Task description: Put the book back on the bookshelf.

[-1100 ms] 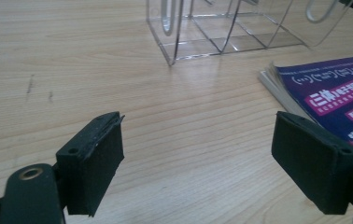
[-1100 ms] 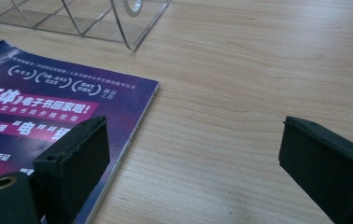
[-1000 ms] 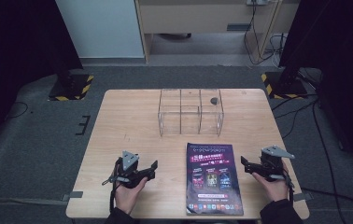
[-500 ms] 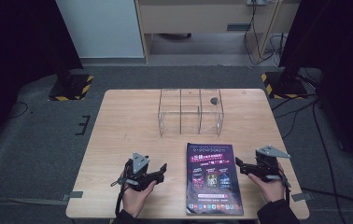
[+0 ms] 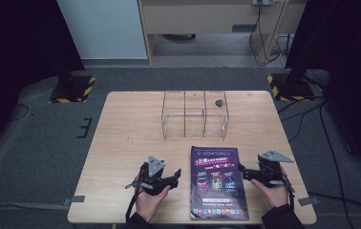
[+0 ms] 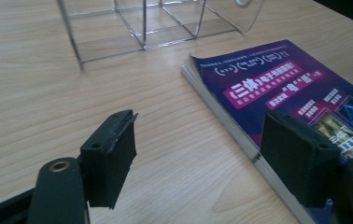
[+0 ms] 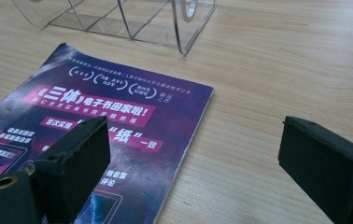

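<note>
Purple magazine (image 5: 218,181) flat at lower centre of wooden table (image 5: 121,124).
Flanked by left gripper (image 5: 175,177) and right gripper (image 5: 242,171), both spread wide, grasping nothing.

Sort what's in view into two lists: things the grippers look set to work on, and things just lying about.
Likely in play:
- magazine, flanked by both open grippers
- left gripper
- right gripper
- clear divided box, just beyond the magazine

Just lying about:
- small dark object at the box
- floor cables
</note>
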Motion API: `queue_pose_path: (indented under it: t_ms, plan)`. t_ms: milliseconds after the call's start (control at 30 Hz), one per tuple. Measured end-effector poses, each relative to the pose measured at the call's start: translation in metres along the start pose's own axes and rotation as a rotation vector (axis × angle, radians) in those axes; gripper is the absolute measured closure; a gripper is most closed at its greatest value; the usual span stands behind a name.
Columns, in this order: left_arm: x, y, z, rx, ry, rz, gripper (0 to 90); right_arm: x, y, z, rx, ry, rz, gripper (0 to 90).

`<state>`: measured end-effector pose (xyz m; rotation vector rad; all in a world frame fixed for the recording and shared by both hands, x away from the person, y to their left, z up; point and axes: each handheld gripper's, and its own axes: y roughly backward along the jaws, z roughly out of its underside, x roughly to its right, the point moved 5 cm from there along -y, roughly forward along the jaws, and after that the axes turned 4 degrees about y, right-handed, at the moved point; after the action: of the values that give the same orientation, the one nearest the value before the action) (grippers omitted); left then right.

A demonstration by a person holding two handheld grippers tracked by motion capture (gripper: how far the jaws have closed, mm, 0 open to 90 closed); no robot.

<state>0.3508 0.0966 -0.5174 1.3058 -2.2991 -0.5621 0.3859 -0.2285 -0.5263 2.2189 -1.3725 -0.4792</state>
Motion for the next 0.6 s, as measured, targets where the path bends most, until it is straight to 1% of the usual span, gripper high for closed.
queue_pose_path:
  t_ms: [133,167,333,533,567,600]
  plan:
    - [0.009,-0.007,0.0,-0.006,0.008,0.02,27.2,-0.001,0.0,0.001,0.0,-0.001,-0.003,9.9]
    - [0.012,-0.011,0.0,-0.011,0.005,0.027,27.4,-0.001,-0.001,0.002,-0.001,-0.001,-0.005,10.1]
    - [0.018,-0.017,0.0,-0.018,0.006,0.034,28.1,-0.006,-0.004,0.005,-0.012,0.008,-0.017,10.6]
    - [0.027,-0.028,0.002,-0.036,0.028,0.061,29.4,-0.01,-0.006,0.007,-0.018,0.013,-0.026,10.7]
    - [0.029,-0.031,0.003,-0.046,0.022,0.061,30.0,-0.011,-0.007,0.008,-0.015,0.014,-0.026,10.8]
    - [0.029,-0.031,0.003,-0.046,0.022,0.061,30.2,-0.011,-0.007,0.008,-0.015,0.014,-0.026,10.8]
